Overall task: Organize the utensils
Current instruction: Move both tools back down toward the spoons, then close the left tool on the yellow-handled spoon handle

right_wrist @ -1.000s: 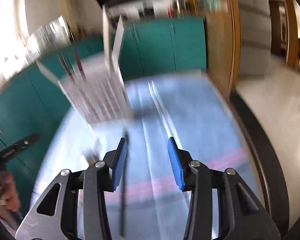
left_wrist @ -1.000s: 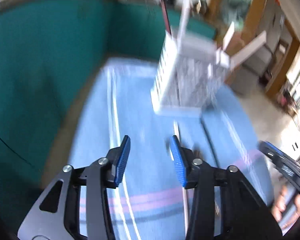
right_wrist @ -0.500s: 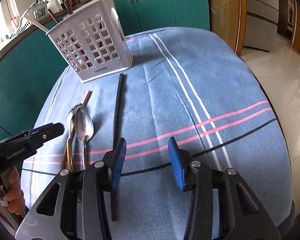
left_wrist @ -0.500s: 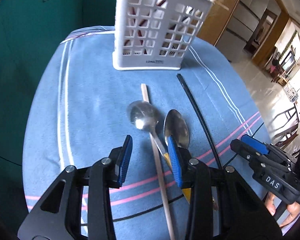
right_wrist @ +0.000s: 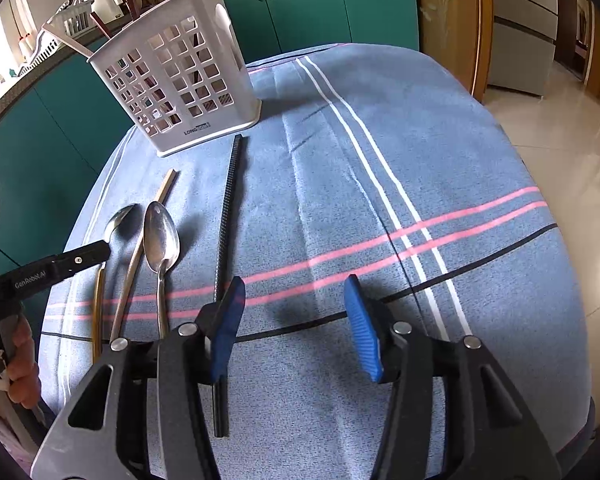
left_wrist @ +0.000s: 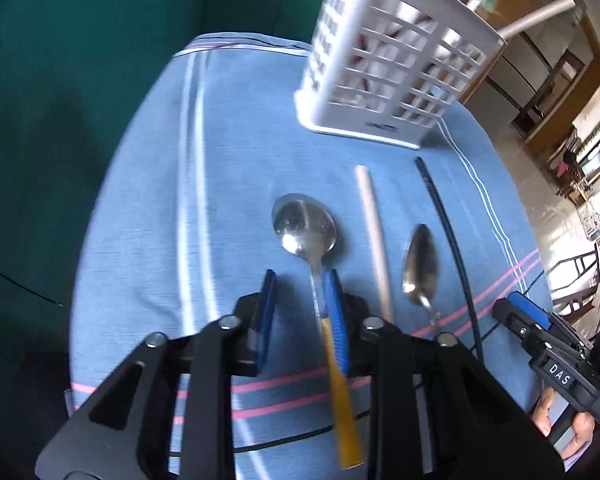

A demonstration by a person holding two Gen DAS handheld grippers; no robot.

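A yellow-handled spoon (left_wrist: 304, 224) lies on the blue cloth. Its neck runs between the fingers of my left gripper (left_wrist: 301, 274), close against the right pad, with a gap to the left pad; the jaws are closing. A steel spoon (left_wrist: 420, 260), a wooden chopstick (left_wrist: 374, 236) and a black ribbed stick (left_wrist: 448, 232) lie to its right. The white slotted holder (left_wrist: 392, 68) stands behind them with several utensils in it. My right gripper (right_wrist: 295, 280) hovers low over the cloth with its jaws opening and nothing between them. The black stick (right_wrist: 228, 200) passes under its left finger.
The blue striped cloth (right_wrist: 380, 160) covers a small table whose edges fall away on all sides. Teal cabinets (right_wrist: 320, 4) stand behind and a glossy floor (right_wrist: 572, 120) lies to the right. A hand (right_wrist: 20, 360) holds the left gripper at the table's left front.
The left gripper has sunk onto the yellow-handled spoon and its jaws have narrowed around the handle. The right gripper's jaws have widened; it has hardly moved in the last half second.
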